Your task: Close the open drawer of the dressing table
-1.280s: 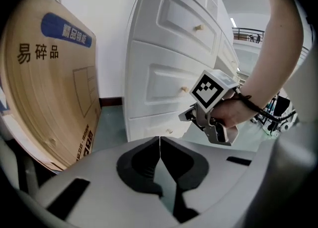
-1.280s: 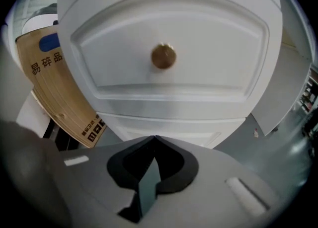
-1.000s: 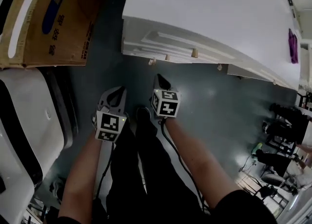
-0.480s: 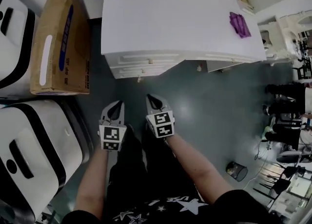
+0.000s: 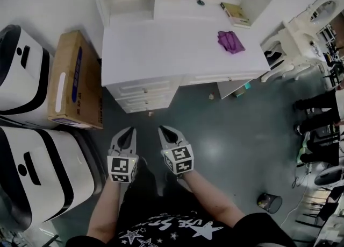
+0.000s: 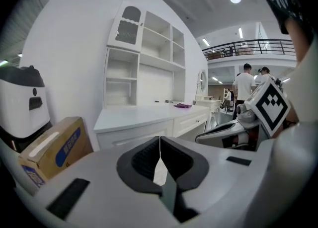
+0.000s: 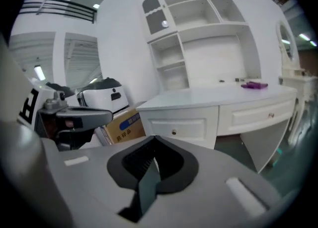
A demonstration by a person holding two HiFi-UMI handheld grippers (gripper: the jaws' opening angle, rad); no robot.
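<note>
The white dressing table [image 5: 177, 52] stands ahead of me, with a shelf unit at its back. Its stack of drawers [image 5: 142, 94] is under the left end, and every front looks flush with the frame. In the right gripper view one drawer [image 7: 175, 125] shows a small round knob. My left gripper [image 5: 128, 132] and right gripper [image 5: 164, 129] hang side by side over the floor, well short of the drawers and touching nothing. Both are shut and empty, as the left gripper [image 6: 160, 145] and right gripper [image 7: 153, 145] show in their own views.
A cardboard box [image 5: 72, 82] leans left of the table, beside two white machines [image 5: 21, 76] [image 5: 40, 168]. A purple cloth [image 5: 230, 41] and a book [image 5: 235, 13] lie on the tabletop. A white chair [image 5: 290, 41], people's legs [image 5: 317, 106] and a small bin [image 5: 269, 202] are at the right.
The view has pulled up and back: the table now looks smaller and farther, with its shelves in sight. Both grippers have risen away from the drawers, still shut.
</note>
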